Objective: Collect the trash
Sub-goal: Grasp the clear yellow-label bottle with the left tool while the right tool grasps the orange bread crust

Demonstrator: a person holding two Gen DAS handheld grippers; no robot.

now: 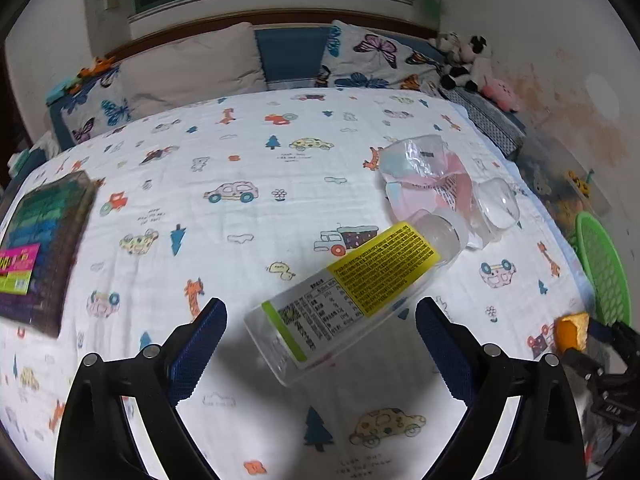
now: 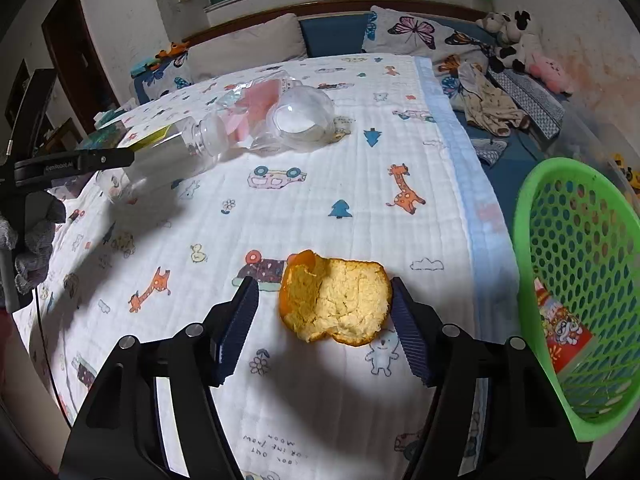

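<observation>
The orange peel [image 2: 336,300] lies pith-up on the printed blanket [image 2: 320,184] of the bed, near the bed's right edge. The right gripper [image 2: 324,320] straddles it: the right pad sits at the peel's right edge, apparently touching, while the left pad stands clear of the peel's left side, so the jaws are released rather than clenched. Whether the right pad truly presses the peel cannot be told from this view.

The clear plastic bottle [image 1: 352,292], with a yellow and white label, lies on its side on the blanket, neck pointing to the far right. The left gripper [image 1: 320,344] is spread wide around the bottle's base end, with a gap on each side; its jaws are released and hold nothing.

Just beyond the bottle's neck lies a crumpled clear wrapper [image 1: 424,176] with pink print, and beside that a clear plastic cup [image 1: 496,204] on its side.

A green perforated basket [image 2: 532,300] stands off the right edge of the bed, near the peel. A red printed package [image 2: 564,328] lies inside it.

A dark boxed item [image 1: 44,248] with a pink label lies on the blanket at the left. Pillows [image 1: 188,68] with plain and butterfly covers line the far headboard, and plush toys [image 1: 468,60] sit at the far right corner.
</observation>
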